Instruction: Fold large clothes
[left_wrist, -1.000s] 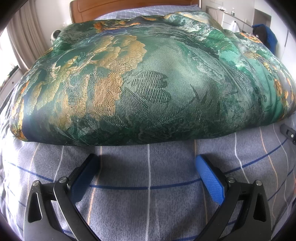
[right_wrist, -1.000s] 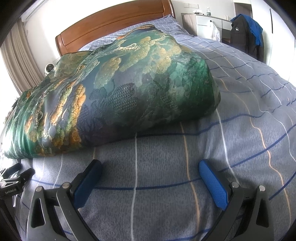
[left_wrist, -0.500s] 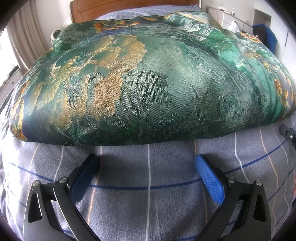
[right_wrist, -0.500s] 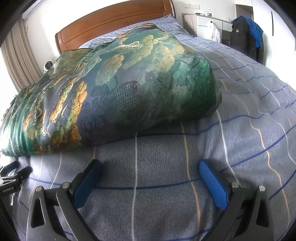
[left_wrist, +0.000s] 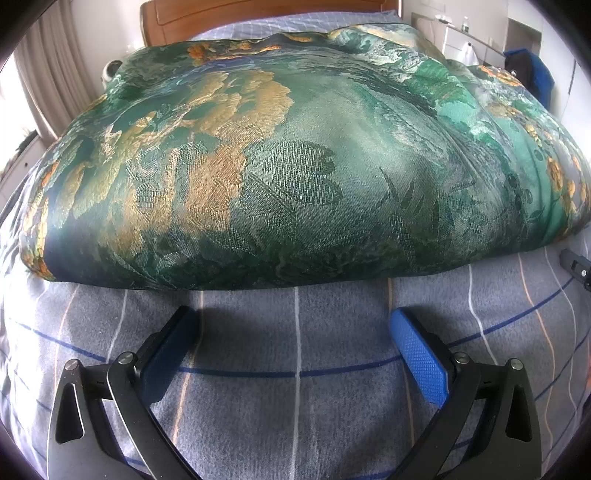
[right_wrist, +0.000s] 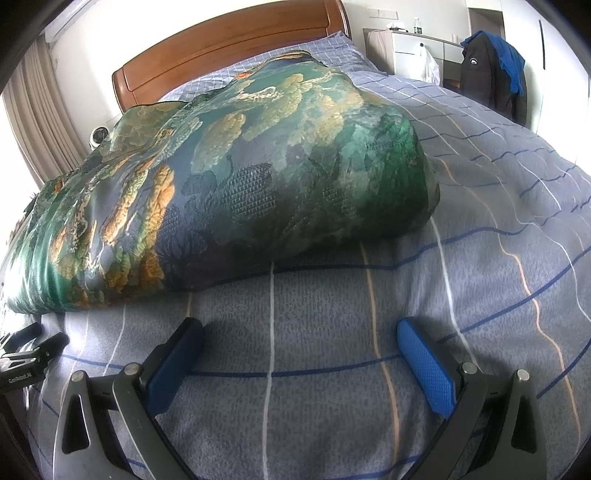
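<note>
On the striped bedsheet, a bulky green-and-gold quilt lies folded, just ahead of both grippers. Left gripper and right gripper are spread wide, holding nothing, apparently hovering low over the sheet.

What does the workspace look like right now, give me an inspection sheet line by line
Surface: bed with grey-blue striped cover.
Job's things: bulky green and gold quilt lying bunched on the cover, ahead of both grippers.
Clutter: nothing seen on the cover besides the quilt.
Grippers: left gripper open, empty, short of the quilt's near edge; right gripper open, empty, near the quilt's right end.
Cables: nothing seen.
Surroundings: wooden headboard, curtain, white cabinet, dark jacket hanging at right.
</note>
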